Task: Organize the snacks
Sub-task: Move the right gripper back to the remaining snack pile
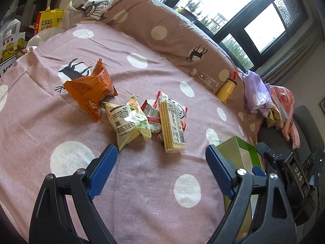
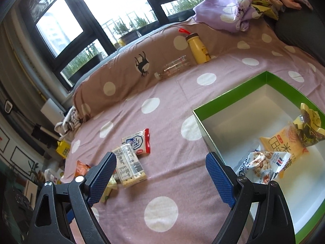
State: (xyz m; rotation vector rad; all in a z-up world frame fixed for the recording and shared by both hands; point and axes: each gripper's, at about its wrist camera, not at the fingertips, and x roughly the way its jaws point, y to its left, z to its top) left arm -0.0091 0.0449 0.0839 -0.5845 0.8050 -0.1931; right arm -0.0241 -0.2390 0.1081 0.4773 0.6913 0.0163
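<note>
Several snack packets lie in a loose heap on the pink dotted bedsheet [image 1: 142, 183]: an orange packet [image 1: 91, 89], a yellow-green packet [image 1: 130, 122], a red-and-white packet [image 1: 151, 116] and a clear pack of crackers [image 1: 172, 128]. My left gripper [image 1: 161, 150] hangs open just in front of the heap, holding nothing. The green box [image 2: 233, 103] with a white inside holds a yellow packet [image 2: 282, 144], a nut packet [image 2: 260, 166] and a yellow-black packet [image 2: 310, 128]. My right gripper [image 2: 161, 158] stands open and empty beside the box's left wall. The crackers [image 2: 130, 166] lie by its left finger.
A long brown dotted pillow [image 2: 121, 77] runs along the far edge below the window. A yellow bottle [image 2: 198, 48] and a clear bottle [image 2: 174, 67] lean against it. Purple cloth [image 2: 227, 16] is piled beyond. Shopping bags [image 1: 48, 20] stand past the bed's far left.
</note>
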